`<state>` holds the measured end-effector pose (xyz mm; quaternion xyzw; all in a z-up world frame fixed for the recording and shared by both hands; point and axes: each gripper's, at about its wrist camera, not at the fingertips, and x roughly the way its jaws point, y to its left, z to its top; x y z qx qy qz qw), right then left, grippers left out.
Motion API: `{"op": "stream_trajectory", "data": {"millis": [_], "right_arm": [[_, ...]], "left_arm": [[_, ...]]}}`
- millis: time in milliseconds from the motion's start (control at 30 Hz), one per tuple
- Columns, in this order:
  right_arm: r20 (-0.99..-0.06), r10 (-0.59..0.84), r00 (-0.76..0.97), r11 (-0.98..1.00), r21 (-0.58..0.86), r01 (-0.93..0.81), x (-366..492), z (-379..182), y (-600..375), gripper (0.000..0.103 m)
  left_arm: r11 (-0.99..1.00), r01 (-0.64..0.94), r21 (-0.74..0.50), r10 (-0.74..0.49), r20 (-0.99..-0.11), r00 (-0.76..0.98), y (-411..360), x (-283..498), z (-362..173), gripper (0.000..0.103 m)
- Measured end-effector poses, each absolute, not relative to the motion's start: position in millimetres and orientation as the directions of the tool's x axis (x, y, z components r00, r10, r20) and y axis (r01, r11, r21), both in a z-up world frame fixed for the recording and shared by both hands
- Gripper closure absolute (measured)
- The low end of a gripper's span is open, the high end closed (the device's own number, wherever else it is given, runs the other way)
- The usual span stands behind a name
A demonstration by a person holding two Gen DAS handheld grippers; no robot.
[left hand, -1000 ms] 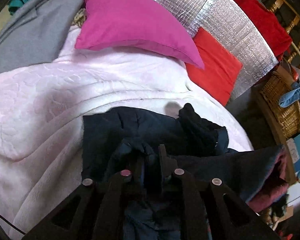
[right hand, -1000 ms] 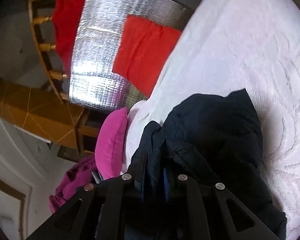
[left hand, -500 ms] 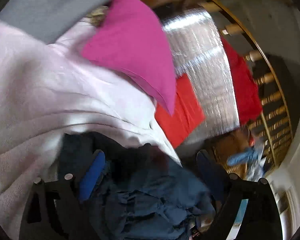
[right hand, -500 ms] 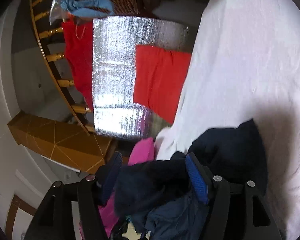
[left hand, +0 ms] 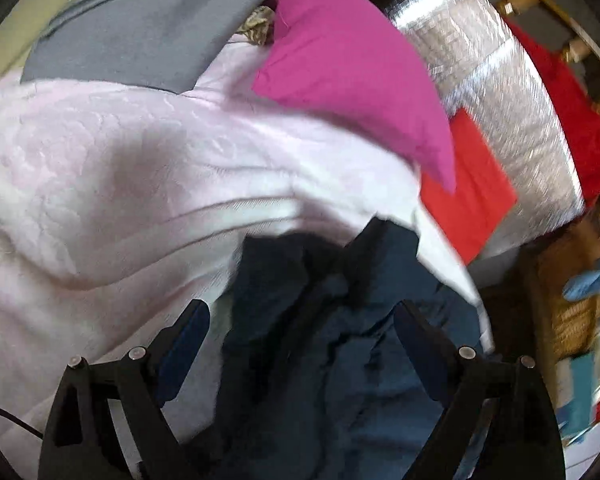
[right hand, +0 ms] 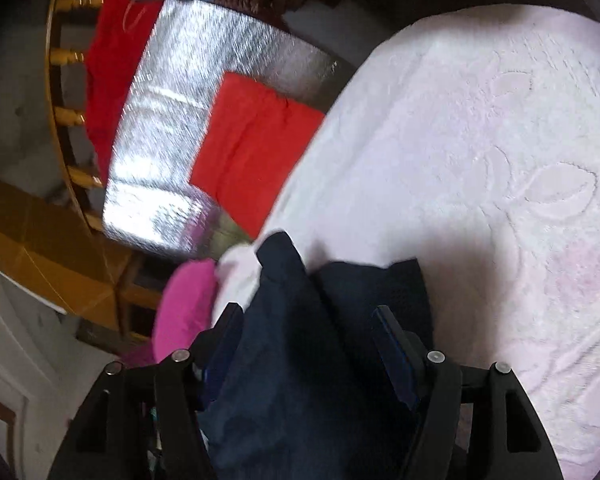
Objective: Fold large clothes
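The left tongs point(left hand: 300, 320) point downward at a slant over the bed, their 2 black fingers with blue pads point(left hand: 182, 344) standing wide apart. Between them lies the crumpled dark navy garment point(left hand: 332, 352) — the pads do not press on it, and fabric bunches in loose folds in the gap. The garment rests on the pale pink embossed blanket point(left hand: 120, 168) that covers the bed, near the blanket's edge.

The right tongs point(right hand: 308, 320) point at a shallower downward angle, with the view rolled so the blanket point(right hand: 480, 160) fills the right side. Their fingers point(right hand: 392, 344) are also parted, less widely, and the navy garment point(right hand: 300, 360) hangs or lies between them; the cloth reaches close to both pads, but a firm pinch does not show.

Beyond the garment, a magenta pillow point(left hand: 352, 64) sits on the blanket beside a grey fabric sheet point(left hand: 140, 36). Off the bed's edge stands a silver quilted foil panel point(right hand: 188, 128) with a red-orange folded cloth point(right hand: 252, 144) against it — and a red cloth point(right hand: 112, 64) drapes over a wooden railing point(right hand: 66, 116) behind.
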<state>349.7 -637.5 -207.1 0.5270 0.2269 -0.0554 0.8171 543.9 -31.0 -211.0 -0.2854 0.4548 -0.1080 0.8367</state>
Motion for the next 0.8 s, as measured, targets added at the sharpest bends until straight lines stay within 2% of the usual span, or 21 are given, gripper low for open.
{"op": "stream_trajectory", "data": {"millis": [233, 300, 333, 367, 400, 433, 467, 567, 667, 733, 800], "right_arm": [[-0.551, 0.184, 0.814, 0.575, 0.732, 0.366, 363.2, -211.3, -617.2, 0.035], [-0.612, 0.138, 0.778, 0.660, 0.643, 0.389, 369.1, -207.9, -605.1, 0.053], [-0.639, 0.115, 0.761, 0.693, 0.600, 0.399, 371.5, -206.7, -600.1, 0.057], [-0.668, 0.078, 0.740, 0.733, 0.541, 0.412, 373.7, -205.9, -593.3, 0.068], [-0.687, 0.045, 0.726, 0.756, 0.498, 0.424, 375.6, -204.9, -589.4, 0.078], [-0.700, 0.016, 0.714, 0.773, 0.461, 0.435, 378.4, -203.0, -587.3, 0.079], [-0.706, -0.008, 0.708, 0.782, 0.437, 0.444, 378.0, -202.0, -586.0, 0.083], [-0.701, -0.068, 0.710, 0.795, 0.392, 0.463, 377.5, -195.1, -580.7, 0.086], [-0.680, -0.111, 0.725, 0.783, 0.389, 0.485, 375.2, -191.8, -582.2, 0.088], [-0.725, -0.064, 0.686, 0.779, 0.394, 0.488, 381.4, -210.0, -588.0, 0.087], [-0.717, -0.039, 0.696, 0.755, 0.435, 0.491, 378.0, -213.7, -593.7, 0.084]], "left_arm": [[0.938, -0.052, -0.343, -0.286, -0.849, 0.444, -50.0, 531.8, -230.4, 0.010], [0.951, -0.022, -0.308, -0.268, -0.858, 0.437, -58.2, 526.8, -232.1, 0.010], [0.956, -0.002, -0.293, -0.263, -0.862, 0.434, -63.2, 525.4, -233.2, 0.015], [0.956, 0.015, -0.292, -0.269, -0.858, 0.437, -66.6, 524.0, -233.2, 0.028], [0.954, 0.031, -0.299, -0.282, -0.853, 0.439, -70.3, 523.3, -232.3, 0.035], [0.949, 0.047, -0.312, -0.300, -0.848, 0.436, -72.9, 522.7, -232.4, 0.043], [0.952, 0.047, -0.303, -0.292, -0.848, 0.442, -73.9, 522.3, -232.3, 0.046], [0.950, 0.037, -0.309, -0.291, -0.841, 0.457, -71.2, 522.9, -231.1, 0.052], [0.959, 0.045, -0.280, -0.267, -0.838, 0.476, -71.6, 524.5, -235.4, 0.051], [0.961, 0.030, -0.275, -0.256, -0.847, 0.466, -71.6, 526.8, -239.1, 0.048], [0.960, 0.024, -0.279, -0.258, -0.848, 0.463, -71.6, 529.7, -235.8, 0.048]]}}
